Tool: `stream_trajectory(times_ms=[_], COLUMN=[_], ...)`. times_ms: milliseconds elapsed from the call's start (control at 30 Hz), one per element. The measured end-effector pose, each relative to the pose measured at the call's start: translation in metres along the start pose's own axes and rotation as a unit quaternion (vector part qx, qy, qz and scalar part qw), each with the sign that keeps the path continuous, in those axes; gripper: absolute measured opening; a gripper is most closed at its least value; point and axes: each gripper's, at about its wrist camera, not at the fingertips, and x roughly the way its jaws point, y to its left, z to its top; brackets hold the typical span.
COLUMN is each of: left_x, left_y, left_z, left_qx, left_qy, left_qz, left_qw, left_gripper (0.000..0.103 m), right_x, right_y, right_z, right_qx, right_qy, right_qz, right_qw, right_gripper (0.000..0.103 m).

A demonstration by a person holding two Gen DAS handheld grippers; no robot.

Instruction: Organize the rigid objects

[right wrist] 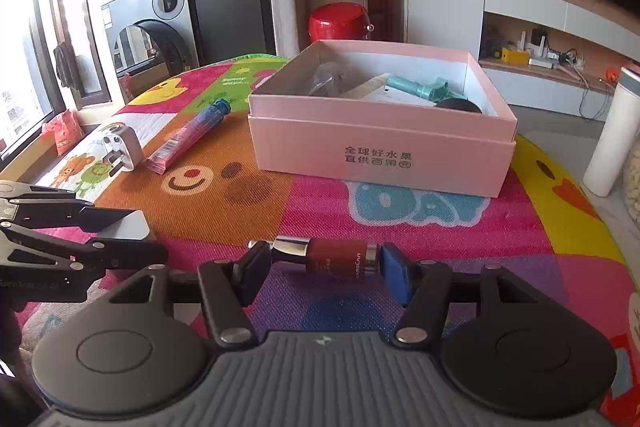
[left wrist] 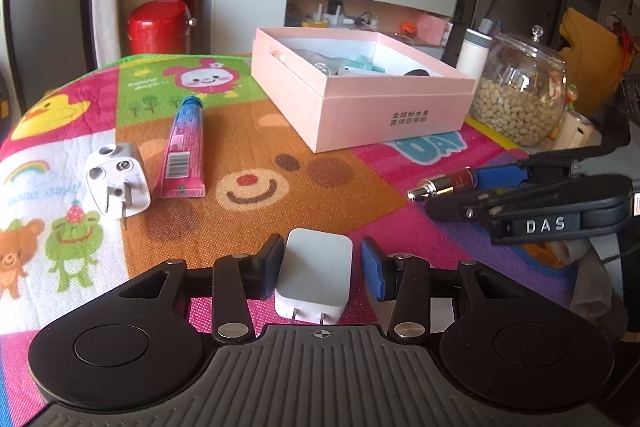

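A round table is covered with a colourful cartoon mat (left wrist: 256,163), and behind it there is a living room with a dark TV, shelves and a red bin (left wrist: 158,27).

The left gripper (left wrist: 322,269) has its fingers around a white charger (left wrist: 314,277). The black pad lies against the charger's left side, but the blue pad (left wrist: 374,275) stands a little apart from its right side, so the fingers are not clamped on it. The charger's two prongs point back toward the camera. Ahead of these fingers and to the left lie a white adapter (left wrist: 116,179) and, just beside it, a tube (left wrist: 186,151) in pink and blue. Further ahead and slightly right stands the pink box (left wrist: 360,107), open, with several small things inside (a teal piece and a dark round one can be seen).

The right gripper (right wrist: 320,269) holds a red bottle (right wrist: 326,257) crosswise. Its silver cap end meets the left black pad and its base meets the right blue pad (right wrist: 394,277), so the fingers are clamped on it end to end. The box (right wrist: 380,151) is straight ahead of these fingers. To the right of the box stand a white cylinder (right wrist: 612,131) and a glass jar (left wrist: 520,95) of pale nuts.
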Motion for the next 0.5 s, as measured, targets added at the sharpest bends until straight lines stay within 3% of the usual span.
stream_trajectory(times_ms=[133,233,500], left_x=[0.002,0.004,0.004], left_y=[0.000,-0.001,0.003], left_z=[-0.001,-0.002,-0.003], left_qx=[0.003,0.012,0.006], left_qy=[-0.007,-0.019,-0.024], left_qz=[0.000,-0.001,-0.009], left_qw=[1.0000,0.9998,0.9997], left_gripper=[0.046,0.046,0.046], right_x=[0.003,0.002,0.004], right_y=[0.006,0.013,0.008], right_z=[-0.012,-0.016,-0.015], right_qx=[-0.015,-0.035,-0.027], right_qy=[-0.019,-0.029,-0.021], right_qz=[0.000,-0.014,-0.001], right_qw=[1.000,0.999,0.999], right_gripper=[0.072,0.075,0.081])
